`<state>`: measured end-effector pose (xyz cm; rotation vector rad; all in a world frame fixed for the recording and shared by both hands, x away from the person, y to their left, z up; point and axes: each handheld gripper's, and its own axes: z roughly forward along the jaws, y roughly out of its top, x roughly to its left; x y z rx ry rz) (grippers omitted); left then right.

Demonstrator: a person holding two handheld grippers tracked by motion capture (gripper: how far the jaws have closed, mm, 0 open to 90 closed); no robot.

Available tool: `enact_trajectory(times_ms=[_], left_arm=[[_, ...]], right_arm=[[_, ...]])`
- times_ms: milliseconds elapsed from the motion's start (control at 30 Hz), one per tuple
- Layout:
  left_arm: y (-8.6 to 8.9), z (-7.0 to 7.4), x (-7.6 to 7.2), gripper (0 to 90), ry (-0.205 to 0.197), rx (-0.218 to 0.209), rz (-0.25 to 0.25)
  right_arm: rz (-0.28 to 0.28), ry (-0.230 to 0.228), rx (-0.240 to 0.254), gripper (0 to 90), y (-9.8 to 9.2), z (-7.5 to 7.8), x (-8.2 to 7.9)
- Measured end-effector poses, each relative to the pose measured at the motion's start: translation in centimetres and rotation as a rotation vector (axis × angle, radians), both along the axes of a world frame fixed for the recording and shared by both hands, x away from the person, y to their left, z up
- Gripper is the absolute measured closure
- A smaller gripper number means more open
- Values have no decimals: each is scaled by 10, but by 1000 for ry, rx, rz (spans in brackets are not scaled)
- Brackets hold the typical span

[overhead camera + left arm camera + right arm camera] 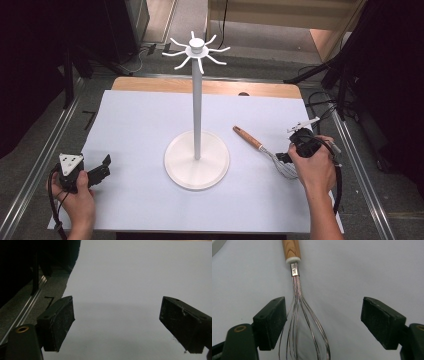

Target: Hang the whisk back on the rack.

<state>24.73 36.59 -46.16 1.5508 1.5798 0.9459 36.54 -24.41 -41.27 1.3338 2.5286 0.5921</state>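
Whisk [265, 149] lies diagonal, handle far-left, wires between wide-open right gripper [286, 159].

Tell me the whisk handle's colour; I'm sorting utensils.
Light brown wood grain on the whisk handle, clearest in the right gripper view.

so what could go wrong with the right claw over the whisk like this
The right claw stands open around the whisk at its wire loops, not the wooden handle. Closing there could squash or slip off the springy wires. The loops also sit close to one pad, so an off-centre pinch may swing the whisk sideways. Lifted by the loops, the handle would likely droop.
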Motion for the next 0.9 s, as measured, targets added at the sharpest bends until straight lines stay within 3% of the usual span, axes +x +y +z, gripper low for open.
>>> enact_trajectory(times_ms=[300,533,733,900], left_arm=[[-1,0,0,133,-1,7,-3],[-1,0,0,133,-1,12,-4],[-1,0,0,133,0,12,-4],[-2,0,0,133,-3,15,-3]], right_arm=[[38,79,-51,242,16,1,16],[66,137,-58,283,26,0,27],[72,150,-100,317,36,3,36],[80,165,-95,377,42,3,42]])
